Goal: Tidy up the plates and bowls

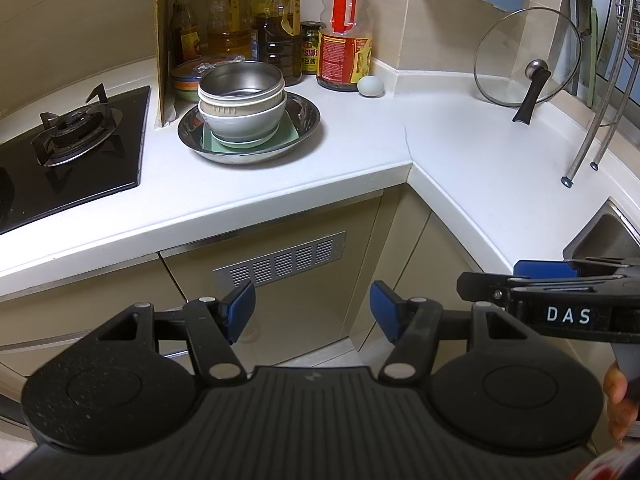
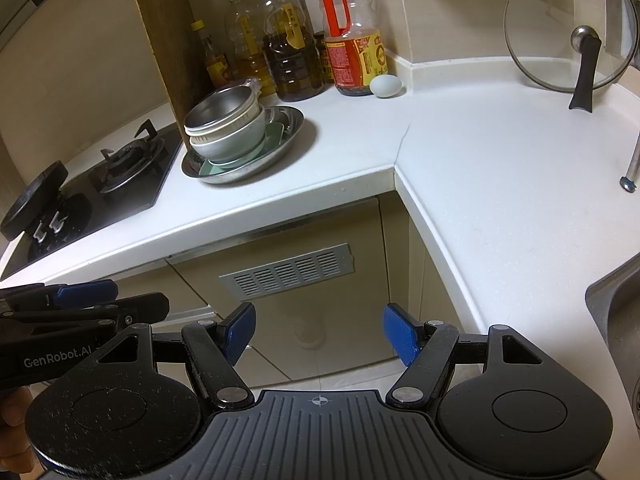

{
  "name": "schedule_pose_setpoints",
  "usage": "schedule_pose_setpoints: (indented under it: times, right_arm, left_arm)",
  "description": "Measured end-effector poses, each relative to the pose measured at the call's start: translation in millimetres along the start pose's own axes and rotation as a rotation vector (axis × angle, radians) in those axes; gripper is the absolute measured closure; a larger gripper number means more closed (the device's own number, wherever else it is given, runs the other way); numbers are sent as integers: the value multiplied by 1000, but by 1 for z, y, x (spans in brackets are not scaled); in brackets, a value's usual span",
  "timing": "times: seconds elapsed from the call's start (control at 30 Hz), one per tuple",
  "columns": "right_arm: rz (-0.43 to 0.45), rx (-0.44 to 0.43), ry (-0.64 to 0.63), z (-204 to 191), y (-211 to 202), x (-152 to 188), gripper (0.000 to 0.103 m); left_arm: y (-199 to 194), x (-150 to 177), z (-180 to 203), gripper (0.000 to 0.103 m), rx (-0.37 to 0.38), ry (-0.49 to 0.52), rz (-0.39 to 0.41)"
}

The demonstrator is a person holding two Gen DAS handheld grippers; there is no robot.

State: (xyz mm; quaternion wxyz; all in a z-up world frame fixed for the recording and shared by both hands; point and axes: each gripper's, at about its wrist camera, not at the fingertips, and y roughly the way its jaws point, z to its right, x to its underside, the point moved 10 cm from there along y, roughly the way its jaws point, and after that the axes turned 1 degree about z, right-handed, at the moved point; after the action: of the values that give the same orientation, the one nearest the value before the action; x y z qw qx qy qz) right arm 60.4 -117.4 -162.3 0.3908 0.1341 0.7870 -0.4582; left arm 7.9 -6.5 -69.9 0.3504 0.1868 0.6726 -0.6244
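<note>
Here both the left tool [image 1: 312,306] and right tool [image 2: 319,330] gape empty, well short of the stacked bowls [image 1: 243,106].

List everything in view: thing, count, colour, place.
stacked bowls: several, metal and white, on the green plate
green plate: one, in the metal dish
metal dish: one, silver, on the counter beside the stove
bottles: several, in the back corner
egg: one, pale, beside the bottles
glass lid: one, leaning on the wall
stove: black, left
counter: white
left gripper: open, empty
right gripper: open, empty
</note>
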Motion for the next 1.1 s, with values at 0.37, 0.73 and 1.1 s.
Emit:
schedule_pose_setpoints:
  times: [0.37, 0.73, 1.1]
  right_arm:
    - [1, 1, 1, -1, 1, 0, 32]
    - [1, 3, 2, -2, 2, 0, 32]
    - [-3, -1, 2, -4, 3, 1, 32]
  left_arm:
    - [0, 0, -1, 42, 0, 0, 0]
    - [1, -1, -3, 41, 2, 0, -1]
    - [3, 0, -7, 41, 5, -4, -5]
